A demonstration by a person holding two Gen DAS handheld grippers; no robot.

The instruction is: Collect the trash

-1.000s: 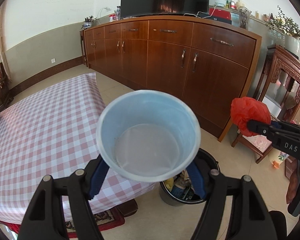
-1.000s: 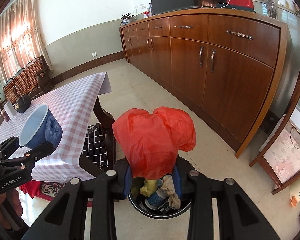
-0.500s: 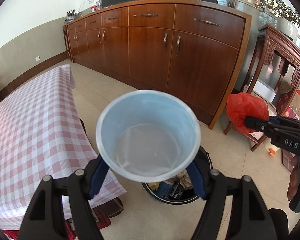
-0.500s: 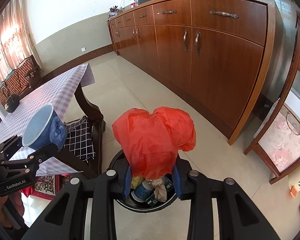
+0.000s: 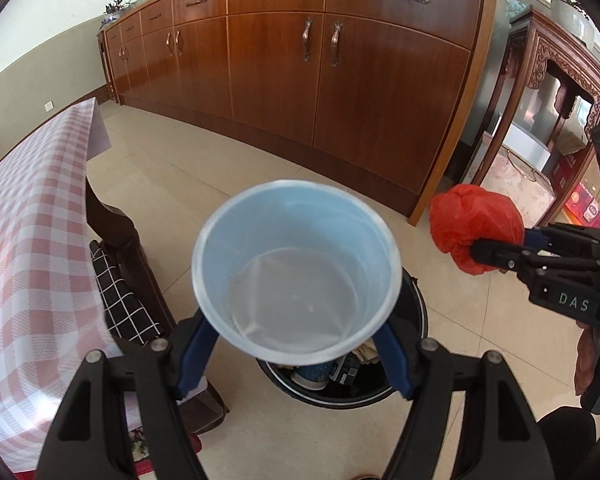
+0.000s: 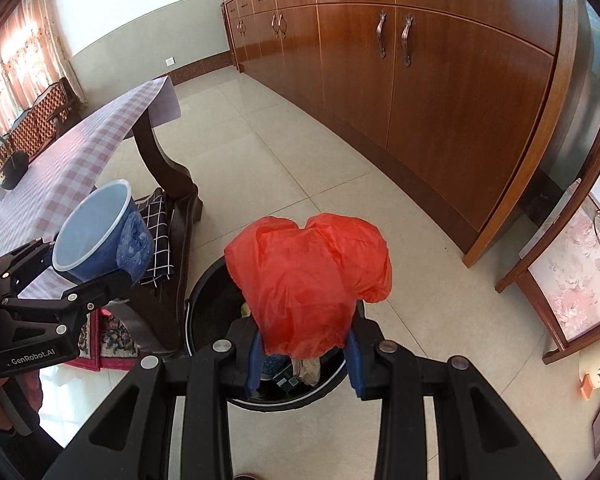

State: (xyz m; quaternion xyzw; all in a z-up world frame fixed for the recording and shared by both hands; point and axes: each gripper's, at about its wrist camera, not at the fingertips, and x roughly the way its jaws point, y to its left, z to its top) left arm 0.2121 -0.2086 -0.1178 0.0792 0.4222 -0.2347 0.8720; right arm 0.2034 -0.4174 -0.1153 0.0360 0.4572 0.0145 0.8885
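Observation:
My left gripper is shut on a light blue paper cup, empty inside, held above a black trash bin on the floor. The cup also shows in the right wrist view, held by the left gripper. My right gripper is shut on a crumpled red plastic bag, held over the same bin. The bag and right gripper show at the right of the left wrist view. The bin holds several pieces of trash.
A table with a pink checked cloth stands at the left, with a dark wooden leg and a checked cushion close to the bin. A long wooden sideboard runs behind. A carved wooden stand is at the right.
Both grippers have moved forward and down toward the bin, away from the table. The bin now lies directly under the cup and the red bag. Both grips are unchanged.

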